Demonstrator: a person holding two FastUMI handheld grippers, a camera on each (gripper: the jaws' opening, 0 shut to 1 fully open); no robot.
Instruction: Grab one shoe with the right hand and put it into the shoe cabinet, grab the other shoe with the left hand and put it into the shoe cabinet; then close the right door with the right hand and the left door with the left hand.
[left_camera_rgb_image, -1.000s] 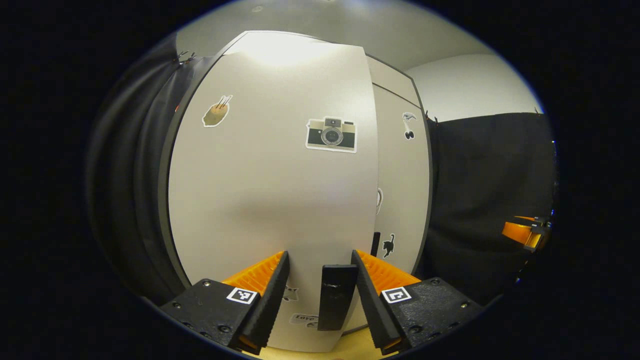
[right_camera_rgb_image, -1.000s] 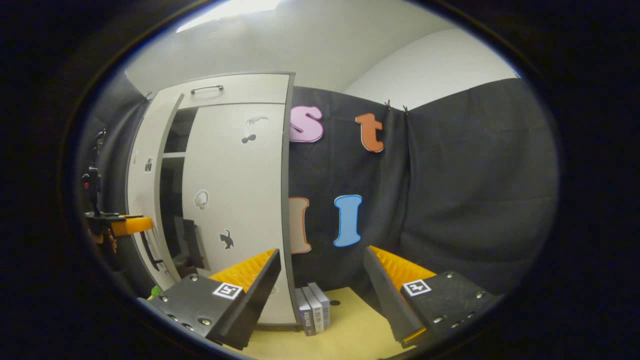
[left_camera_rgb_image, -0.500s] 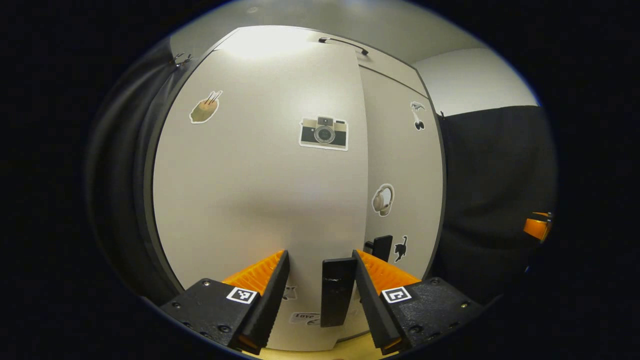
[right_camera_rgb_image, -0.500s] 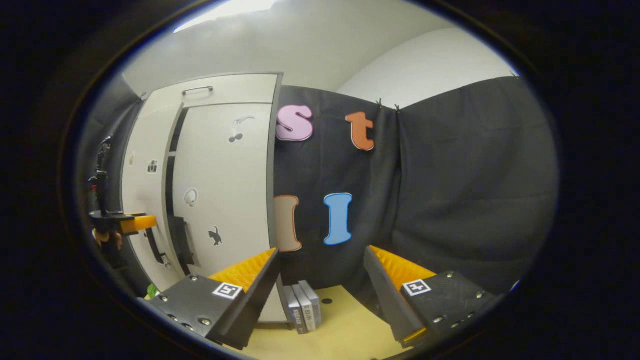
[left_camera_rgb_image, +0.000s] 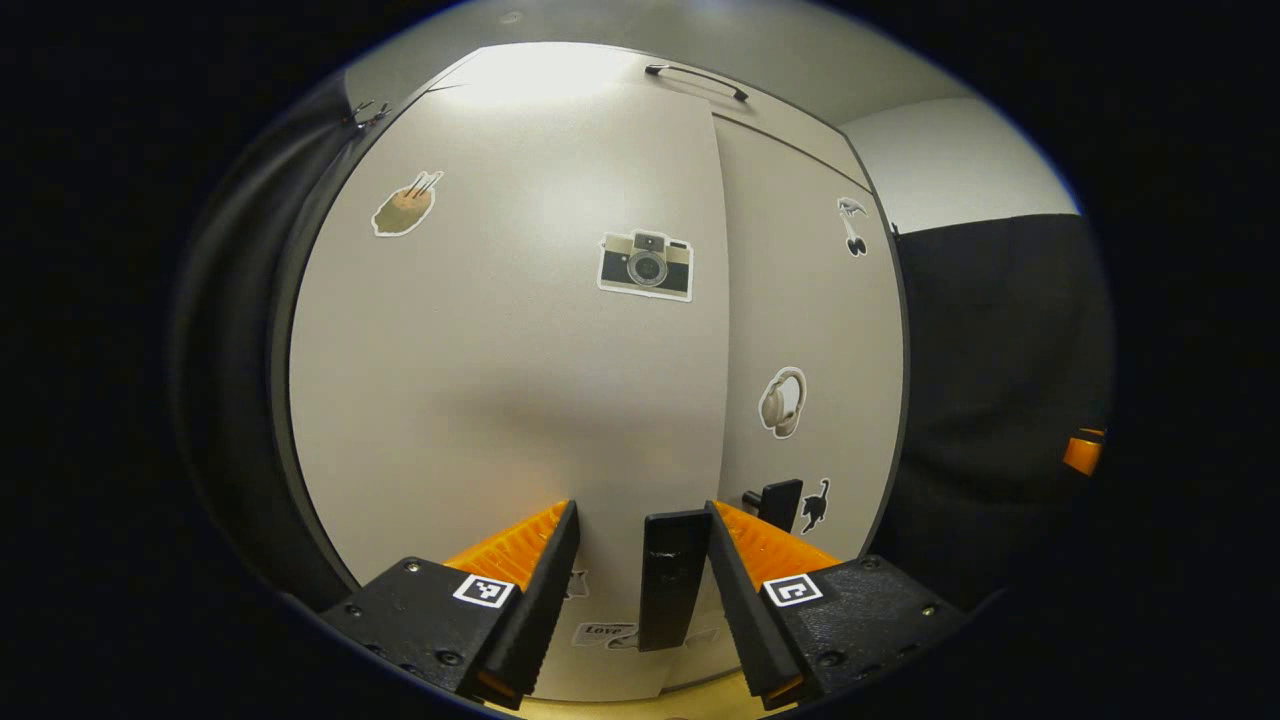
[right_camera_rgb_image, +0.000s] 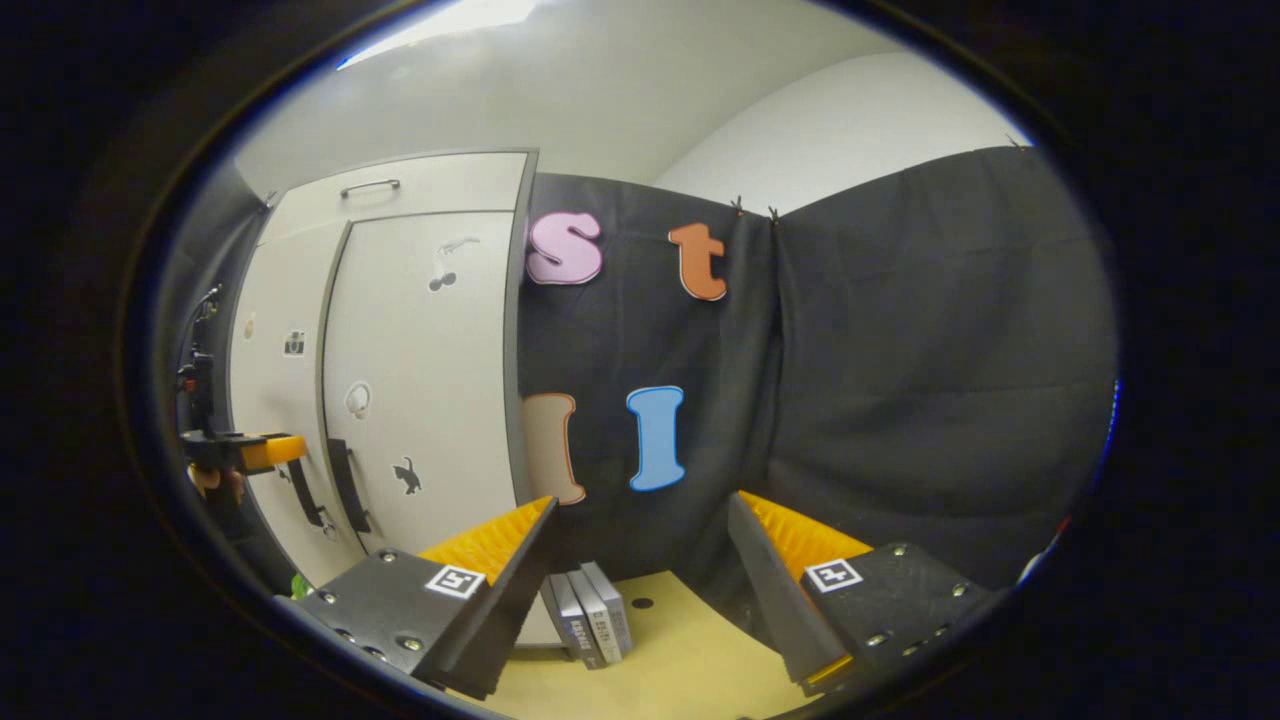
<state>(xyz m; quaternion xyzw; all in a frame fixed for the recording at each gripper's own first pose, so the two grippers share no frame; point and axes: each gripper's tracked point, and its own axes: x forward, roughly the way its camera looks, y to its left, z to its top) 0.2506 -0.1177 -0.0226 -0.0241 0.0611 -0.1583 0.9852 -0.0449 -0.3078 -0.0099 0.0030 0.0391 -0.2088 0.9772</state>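
The pale grey shoe cabinet (right_camera_rgb_image: 420, 350) stands with both doors flat against its front, hiding the inside. In the left gripper view the left door (left_camera_rgb_image: 500, 380) is very close. Its black handle (left_camera_rgb_image: 672, 575) sits between the fingers of my open left gripper (left_camera_rgb_image: 640, 510), right against the right finger. The right door (left_camera_rgb_image: 800, 300) lies flush beside it, with its own black handle (left_camera_rgb_image: 780, 503). My right gripper (right_camera_rgb_image: 642, 500) is open and holds nothing, off to the right of the cabinet, facing the black cloth. In the right gripper view, the left gripper (right_camera_rgb_image: 255, 450) is at the left door (right_camera_rgb_image: 275, 400).
Several grey books (right_camera_rgb_image: 590, 625) stand on the yellow table (right_camera_rgb_image: 680, 670) at the cabinet's right foot. Black cloth covers the wall right of the cabinet. A top drawer with a metal handle (left_camera_rgb_image: 697, 80) sits above the doors.
The left door has swung shut under my left gripper, and the dark gap between the doors is gone. The cabinet has slid left in the right gripper view.
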